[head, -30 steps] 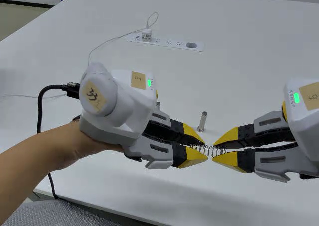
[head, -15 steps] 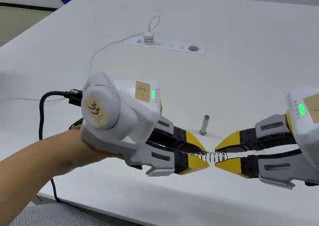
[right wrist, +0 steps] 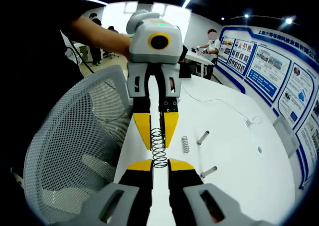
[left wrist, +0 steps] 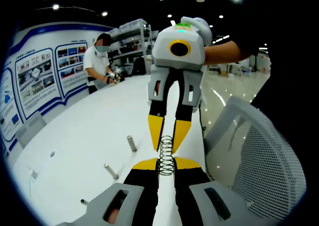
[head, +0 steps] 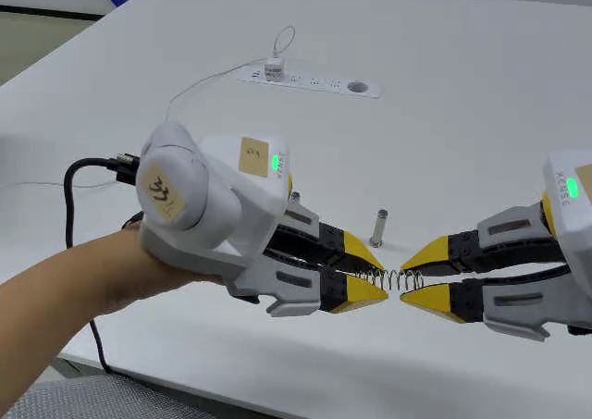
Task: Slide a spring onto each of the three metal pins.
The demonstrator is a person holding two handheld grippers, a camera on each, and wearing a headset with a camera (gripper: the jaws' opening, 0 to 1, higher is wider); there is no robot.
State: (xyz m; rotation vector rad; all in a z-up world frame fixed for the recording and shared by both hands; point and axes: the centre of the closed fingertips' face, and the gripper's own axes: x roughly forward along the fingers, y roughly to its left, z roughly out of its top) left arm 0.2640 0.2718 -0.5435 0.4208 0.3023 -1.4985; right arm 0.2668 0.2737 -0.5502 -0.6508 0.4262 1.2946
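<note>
Just changed: the yellow-tipped right gripper (head: 402, 283) has eased back a touch, so more of the thin grey wire coil spring (head: 396, 277) shows than a second ago, between it and the yellow-tipped left gripper (head: 381, 278).
Left gripper: jaws narrow, pinched on one end of the coil spring.
Right gripper: jaws narrow too, closed round the other end, so the coil spring hangs level in the air between them.
What it means: my read is a mid-air hand-over or regrip; threading is not yet begun.
Pins: a short upright steel pin (head: 378, 227) stands bare just beyond the coil spring. A second pin top (head: 294, 197) peeks over the left gripper. In the left gripper view the pins stand in a row, and the farthest pin (left wrist: 131, 143) is bare as well.
Spare: a second small coil spring (right wrist: 185, 143) lies on the top near the pins.
Edges: both grippers hover right at the near edge of the white table (head: 481, 141), with a grey mesh chair (right wrist: 65, 151) below. A dropped spring could go over.
Open room: there's plenty of bare top beyond the pins. The white power strip (head: 305, 79) is well apart, and the black cable (head: 72, 206) trails off left.
</note>
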